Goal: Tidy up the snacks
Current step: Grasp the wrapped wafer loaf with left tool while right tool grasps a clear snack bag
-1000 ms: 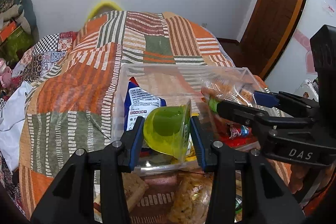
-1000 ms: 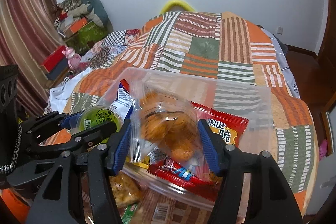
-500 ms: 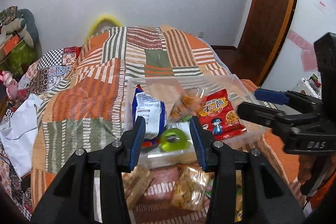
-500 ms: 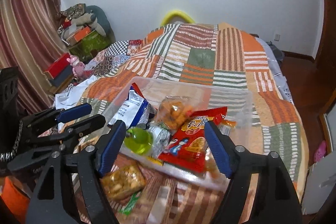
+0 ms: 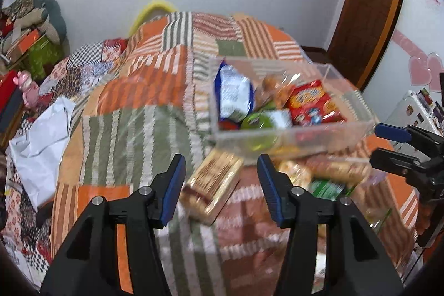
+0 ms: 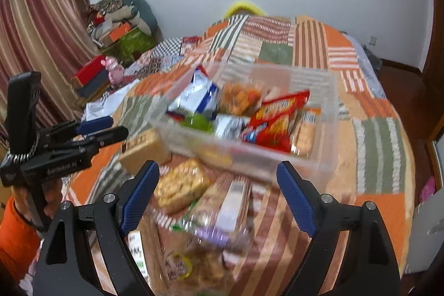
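A clear plastic box (image 5: 291,133) (image 6: 331,101) stands on the patchwork bedspread. It holds a green cup (image 5: 259,121) (image 6: 197,122), a blue-white bag (image 5: 233,93), a clear bag of orange snacks (image 6: 238,96) and a red packet (image 5: 310,101) (image 6: 277,121). Loose packs lie in front of the box, among them a brown biscuit pack (image 5: 213,185) (image 6: 147,146) and a yellow cracker pack (image 6: 180,185). My left gripper (image 5: 220,165) (image 6: 119,125) hovers over the brown pack, its jaws opening and empty. My right gripper (image 6: 217,168) (image 5: 376,142) hovers over the loose packs, its jaws also opening with nothing gripped.
A white cloth (image 5: 41,135) lies at the bed's left edge, with boxes and cushions (image 5: 30,35) piled beyond it. A curtain (image 6: 36,32) hangs at the left and a wooden door (image 5: 369,4) stands at the right. An orange sleeve (image 6: 14,235) shows behind the left gripper.
Both grippers drew back from the box and widened. The left one let go of the green cup and the right one let go of the orange snack bag; both now lie in the box.
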